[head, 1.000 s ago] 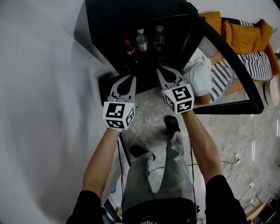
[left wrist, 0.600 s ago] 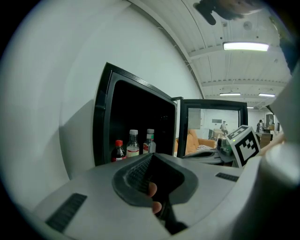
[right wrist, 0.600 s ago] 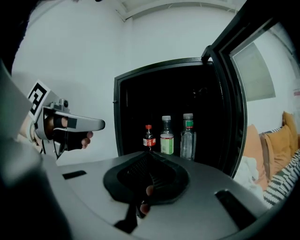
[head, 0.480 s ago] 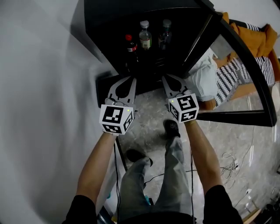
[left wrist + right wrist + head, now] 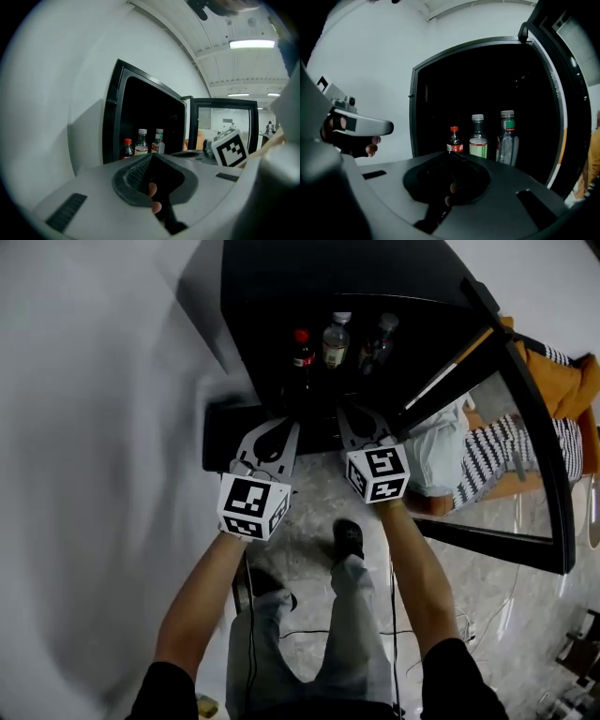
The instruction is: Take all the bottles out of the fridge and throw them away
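**Approach to the open fridge.** We face the fridge (image 5: 251, 310), whose door (image 5: 542, 460) is swung wide to our right so that the dark interior is open to both tools. The task's things are all inside it. Three bottles stand upright in a row near the front: a red-capped cola bottle (image 5: 302, 345), a green-labelled bottle (image 5: 335, 338) just beside it, and a clear bottle (image 5: 376, 341) at the right end. None is out yet, so we judge the task to be at its first reach.

The left tool (image 5: 284, 427) and the right tool (image 5: 353, 418) are held side by side before the opening. They point at the row but are well apart from it. Both are clenched, jaws meeting tip to tip with nothing between them. We judge that a tool must be released before it can pass round a bottle. The bottles stand close together, so the end ones probably offer the freest grip. No bin is in view.
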`<state>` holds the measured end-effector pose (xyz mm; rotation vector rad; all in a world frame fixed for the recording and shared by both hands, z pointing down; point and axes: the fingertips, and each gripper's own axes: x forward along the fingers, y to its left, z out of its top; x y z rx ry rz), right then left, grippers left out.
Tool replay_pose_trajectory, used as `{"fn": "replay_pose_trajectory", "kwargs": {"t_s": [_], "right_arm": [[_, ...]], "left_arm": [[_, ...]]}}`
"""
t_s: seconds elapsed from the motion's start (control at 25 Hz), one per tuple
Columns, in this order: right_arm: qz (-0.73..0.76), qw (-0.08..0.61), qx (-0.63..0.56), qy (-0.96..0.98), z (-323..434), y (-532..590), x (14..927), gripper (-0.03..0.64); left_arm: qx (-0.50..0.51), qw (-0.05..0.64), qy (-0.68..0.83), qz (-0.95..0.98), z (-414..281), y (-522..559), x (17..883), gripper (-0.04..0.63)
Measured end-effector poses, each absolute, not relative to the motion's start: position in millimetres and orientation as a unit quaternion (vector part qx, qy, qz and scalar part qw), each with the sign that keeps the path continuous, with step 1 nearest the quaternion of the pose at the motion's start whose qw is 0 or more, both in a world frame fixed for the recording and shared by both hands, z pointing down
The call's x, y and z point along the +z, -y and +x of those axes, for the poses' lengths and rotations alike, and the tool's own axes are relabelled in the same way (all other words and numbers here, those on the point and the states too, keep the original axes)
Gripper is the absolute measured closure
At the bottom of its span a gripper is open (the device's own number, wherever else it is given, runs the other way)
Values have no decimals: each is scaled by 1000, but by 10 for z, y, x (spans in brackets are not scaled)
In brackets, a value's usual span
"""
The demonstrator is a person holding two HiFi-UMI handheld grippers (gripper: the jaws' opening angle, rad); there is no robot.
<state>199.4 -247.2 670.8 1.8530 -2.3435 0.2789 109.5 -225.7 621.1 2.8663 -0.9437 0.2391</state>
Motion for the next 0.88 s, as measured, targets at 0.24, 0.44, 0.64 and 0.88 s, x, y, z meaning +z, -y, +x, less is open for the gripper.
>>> {"fn": "replay_pose_trajectory", "kwargs": {"t_s": [0.24,0.44,0.64,0.88], "right_arm": [[596,78,95,793,1861,3045,6831,462],[580,98,96,803,1795,3440,6965,365],[563,100,96,815,1748,3776,7059,339],[567,98,91,813,1688,3982,7220,304]], "left_arm": [[68,66,359,929,1029,2326,6218,595],[62,60,384,919,1048,2393,6209,595],[48,57,425,902,957,2541,6249,595],[37,49,457,887,782,2581,6381,595]]}}
